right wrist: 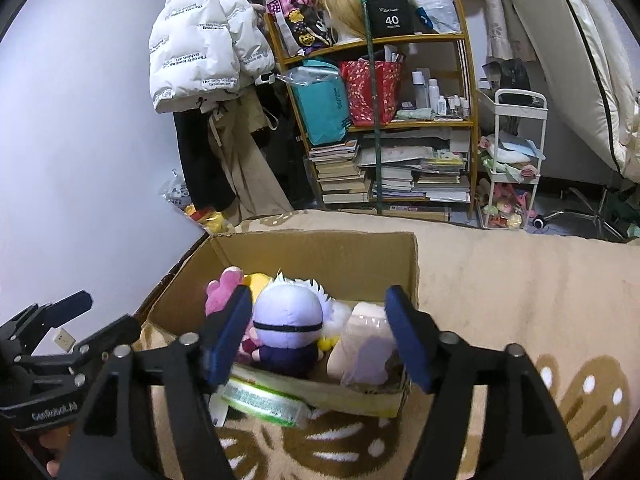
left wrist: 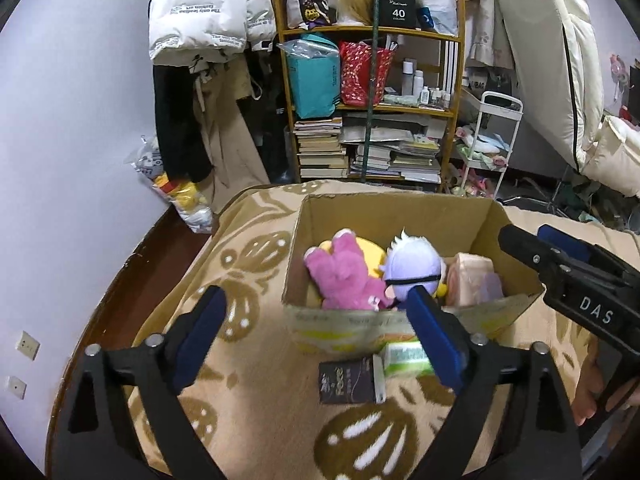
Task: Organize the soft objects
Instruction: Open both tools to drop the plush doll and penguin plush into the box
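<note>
1. Both grippers hover with their jaws spread and nothing between them: the left gripper (left wrist: 316, 332) sits at the bottom of its view, the right gripper (right wrist: 320, 336) low centre in its own.
2. The open brown cardboard box (left wrist: 400, 208) stands on the beige patterned blanket (left wrist: 248, 392), just ahead of both jaws. Inside lie a pink plush toy (left wrist: 340, 276), a lavender-headed plush doll with white hair (left wrist: 412, 268) and a pale pink wrapped soft pack (left wrist: 470, 280), side by side across the box.
3. Outside, touching the box's near wall, lie a green-and-white packet (left wrist: 404, 360) and a small dark booklet (left wrist: 346, 382), straight below the left jaws.
4. I judge the left hand nearer to the packet; its long axis runs across the frame.
5. The blanket at lower left and far right is bare, giving room to move.
</note>
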`<state>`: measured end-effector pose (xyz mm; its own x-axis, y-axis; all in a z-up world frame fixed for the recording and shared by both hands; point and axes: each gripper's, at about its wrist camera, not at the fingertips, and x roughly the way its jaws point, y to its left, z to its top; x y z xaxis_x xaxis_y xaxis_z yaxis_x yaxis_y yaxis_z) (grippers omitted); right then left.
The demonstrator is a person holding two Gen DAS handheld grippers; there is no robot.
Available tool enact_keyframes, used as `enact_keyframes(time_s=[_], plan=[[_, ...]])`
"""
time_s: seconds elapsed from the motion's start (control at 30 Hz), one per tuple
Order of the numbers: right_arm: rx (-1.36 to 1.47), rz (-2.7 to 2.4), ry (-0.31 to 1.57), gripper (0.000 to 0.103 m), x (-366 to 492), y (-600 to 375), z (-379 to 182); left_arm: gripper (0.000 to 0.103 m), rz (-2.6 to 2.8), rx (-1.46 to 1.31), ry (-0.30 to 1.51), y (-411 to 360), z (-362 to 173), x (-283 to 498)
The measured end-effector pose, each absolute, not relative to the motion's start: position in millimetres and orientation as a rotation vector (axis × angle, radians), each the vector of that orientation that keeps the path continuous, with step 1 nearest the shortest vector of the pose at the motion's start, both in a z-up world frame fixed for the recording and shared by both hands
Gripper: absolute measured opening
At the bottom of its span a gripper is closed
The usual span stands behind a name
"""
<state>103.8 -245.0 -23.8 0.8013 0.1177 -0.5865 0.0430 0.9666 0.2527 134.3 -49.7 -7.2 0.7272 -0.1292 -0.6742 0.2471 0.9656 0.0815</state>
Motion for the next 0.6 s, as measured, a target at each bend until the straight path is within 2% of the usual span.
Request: enact_keyframes(time_s=[0.07, 0.2, 0.27, 0.6], plan=[[0.267, 0.043, 0.649, 0.089, 98.6, -242.8, -22.3, 0.096, -0.184, 0.175, 0.747, -47.6, -7.8, 129.2], [0.277, 0.049, 0.651, 0.096, 90.6, -238.4, -19.3, 0.097, -0.189, 0.151, 0.797, -42.2, -9.4, 120.8], [0.282, 0.048, 0.655, 0.103, 86.2, -236.6, -18.4, 0.097, -0.187, 0.174, 0.804, -41.2, -8.8, 114.0], [0.312, 0.066, 0.697, 0.103, 73.2, -227.4, -21.5, 0.097, -0.168, 0.297, 0.824, -39.3, -11.7, 90.4]])
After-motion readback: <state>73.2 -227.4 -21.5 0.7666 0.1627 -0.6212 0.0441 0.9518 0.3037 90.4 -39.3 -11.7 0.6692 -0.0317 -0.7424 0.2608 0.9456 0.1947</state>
